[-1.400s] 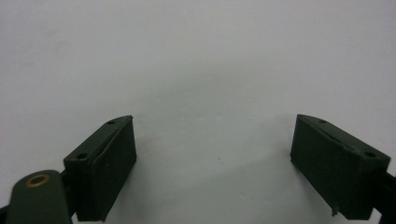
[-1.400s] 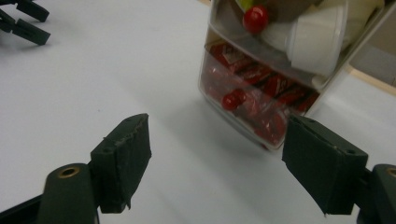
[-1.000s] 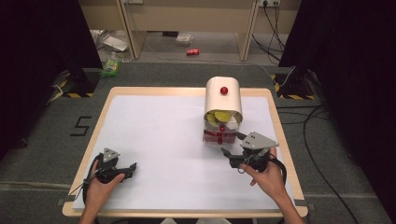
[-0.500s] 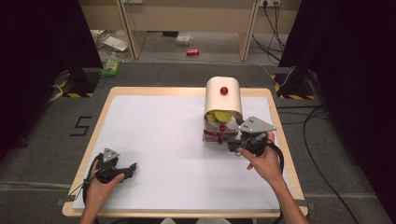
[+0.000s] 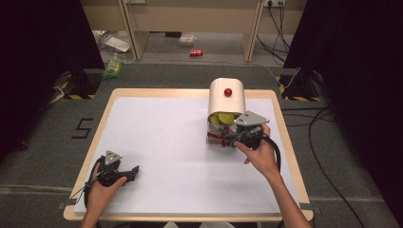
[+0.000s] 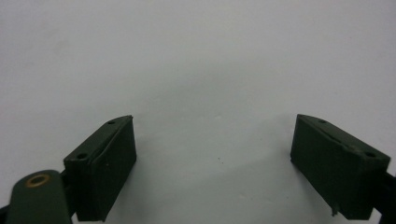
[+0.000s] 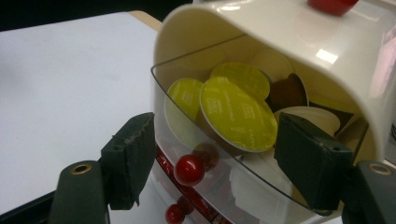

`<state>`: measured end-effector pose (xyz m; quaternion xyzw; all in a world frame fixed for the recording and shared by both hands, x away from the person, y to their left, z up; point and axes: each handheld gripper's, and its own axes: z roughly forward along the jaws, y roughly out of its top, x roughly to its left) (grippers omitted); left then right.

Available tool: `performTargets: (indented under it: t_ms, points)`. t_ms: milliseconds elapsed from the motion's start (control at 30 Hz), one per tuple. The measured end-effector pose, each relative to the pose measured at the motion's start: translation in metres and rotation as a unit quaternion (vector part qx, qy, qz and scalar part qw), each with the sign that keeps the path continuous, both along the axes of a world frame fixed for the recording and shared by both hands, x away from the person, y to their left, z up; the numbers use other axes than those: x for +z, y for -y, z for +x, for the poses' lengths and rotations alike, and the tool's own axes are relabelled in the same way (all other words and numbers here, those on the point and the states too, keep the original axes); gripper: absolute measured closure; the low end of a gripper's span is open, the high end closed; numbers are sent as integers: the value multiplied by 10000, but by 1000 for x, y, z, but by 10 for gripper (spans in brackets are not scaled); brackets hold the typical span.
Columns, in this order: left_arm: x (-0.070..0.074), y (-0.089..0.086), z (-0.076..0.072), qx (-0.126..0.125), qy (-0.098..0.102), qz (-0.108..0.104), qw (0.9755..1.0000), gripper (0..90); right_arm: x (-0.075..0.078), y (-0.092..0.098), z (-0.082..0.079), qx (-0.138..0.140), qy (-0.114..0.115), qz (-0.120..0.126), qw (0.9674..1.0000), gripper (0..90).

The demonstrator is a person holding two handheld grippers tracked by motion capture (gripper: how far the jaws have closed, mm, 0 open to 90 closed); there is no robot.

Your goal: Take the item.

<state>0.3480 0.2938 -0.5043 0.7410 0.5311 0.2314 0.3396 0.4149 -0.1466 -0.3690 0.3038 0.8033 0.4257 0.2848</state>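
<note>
Cream plastic forms the domed lid of the capsule dispenser (image 5: 226, 97), which stands on the white counter (image 5: 161, 137) directly ahead of the right hand-held gripper (image 5: 231, 140). That gripper is released: in the right gripper view its two black jaws stand wide apart, either side of the dispenser's clear front panel (image 7: 205, 154), with nothing between them but the panel and its small red knob (image 7: 188, 170). Whether a jaw touches the panel cannot be told. Behind the panel, just beyond the jaws, lie yellow-lidded capsules (image 7: 238, 113), with a brown capsule (image 7: 288, 92) and a white capsule (image 7: 308, 116) farther in under the lid. A red button (image 5: 228, 92) sits on top of the lid. The right hand (image 5: 260, 156) holds this gripper at the dispenser's near face.

Left hand-held gripper (image 5: 133, 171) sits low near the counter's near edge, well apart from the dispenser, held by the left hand (image 5: 102, 186). It is also released: in the left gripper view its jaws are spread wide over bare white counter surface, holding nothing.
</note>
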Motion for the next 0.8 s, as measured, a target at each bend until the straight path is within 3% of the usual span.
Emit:
performTargets:
  t_ms: [167, 800]
  points:
    - [0, 0, 0, -1, 4, -5, 10000, 135, -6, -2, 4, -15, -178, -38, 9998, 299]
    - [0, 0, 0, 1, 7, -1, 10000, 135, -4, 0, -3, 124, -337, -74, 9993, 296]
